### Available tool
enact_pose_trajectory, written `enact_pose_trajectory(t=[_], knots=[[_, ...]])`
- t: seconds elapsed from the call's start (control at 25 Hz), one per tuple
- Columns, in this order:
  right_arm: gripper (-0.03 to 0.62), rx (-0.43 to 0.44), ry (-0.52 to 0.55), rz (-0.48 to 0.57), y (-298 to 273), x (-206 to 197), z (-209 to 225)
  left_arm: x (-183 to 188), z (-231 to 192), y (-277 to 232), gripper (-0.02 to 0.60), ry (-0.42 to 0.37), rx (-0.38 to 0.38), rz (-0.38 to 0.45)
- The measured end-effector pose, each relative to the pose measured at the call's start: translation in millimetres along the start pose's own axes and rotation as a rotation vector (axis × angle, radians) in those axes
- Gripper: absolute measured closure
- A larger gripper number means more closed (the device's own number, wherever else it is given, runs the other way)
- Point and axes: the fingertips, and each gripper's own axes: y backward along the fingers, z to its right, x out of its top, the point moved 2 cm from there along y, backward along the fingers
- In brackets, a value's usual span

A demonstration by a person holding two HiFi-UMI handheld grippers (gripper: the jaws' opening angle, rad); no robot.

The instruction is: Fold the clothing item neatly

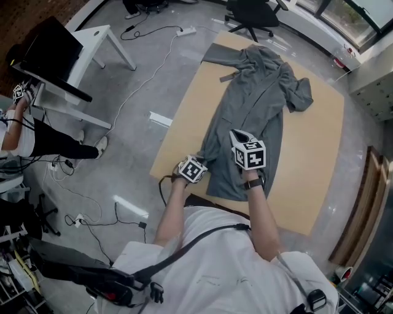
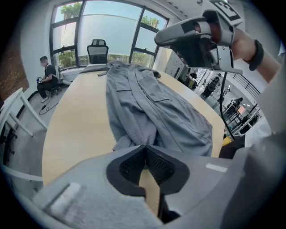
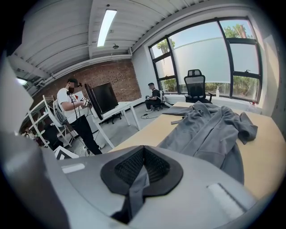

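Note:
A long grey coat [image 1: 258, 104] lies spread lengthwise on the wooden table [image 1: 313, 159], collar at the far end and hem towards me. My left gripper [image 1: 198, 164] sits at the hem's near left corner. In the left gripper view its jaws [image 2: 145, 147] are closed, tips meeting right at the edge of the coat [image 2: 152, 103], with bare wood showing behind the pads. My right gripper [image 1: 236, 134] hovers over the lower middle of the coat. In the right gripper view its jaws [image 3: 143, 147] are shut on a strip of grey cloth that hangs down between the pads.
A black office chair [image 1: 252, 15] stands beyond the table's far end. A white desk [image 1: 92, 43] with a dark monitor and a seated person [image 1: 24, 135] are to the left, with cables across the floor. Two people [image 3: 73, 103] are near that desk.

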Motion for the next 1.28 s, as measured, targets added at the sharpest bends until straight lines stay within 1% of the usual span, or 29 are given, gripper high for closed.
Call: enact_pose_trajectory(t=[0.08, 0.32, 0.48, 0.68, 0.84, 1.04, 1.12, 1.2, 1.28], knots=[[0.589, 0.011, -0.003, 0.004, 0, -1, -4, -7, 1, 10, 0.575, 0.025, 0.001, -0.002], [0.589, 0.038, -0.013, 0.019, -1, 1, -10, -17, -11, 46, 0.575, 0.083, 0.067, 0.033], [0.589, 0.065, -0.014, 0.019, -4, -1, -17, -30, -21, 70, 0.575, 0.106, 0.108, 0.026], [0.589, 0.087, -0.007, 0.02, -2, -2, -20, -48, -21, 90, 0.575, 0.124, 0.123, 0.002], [0.589, 0.096, -0.008, 0.019, -2, -4, -17, -66, -16, 94, 0.574, 0.132, 0.143, -0.039], [0.589, 0.098, -0.009, 0.019, -1, -6, -12, -91, -20, 76, 0.572, 0.225, 0.21, -0.029], [0.589, 0.094, -0.012, 0.019, 1, -6, -7, -95, -25, 69, 0.571, 0.246, 0.246, -0.033], [0.589, 0.092, -0.018, 0.017, 5, -9, -4, -97, -24, 67, 0.567, 0.238, 0.269, -0.041], [0.589, 0.095, -0.028, 0.012, 13, -17, -1, -96, -23, 73, 0.532, 0.212, 0.295, -0.054]])
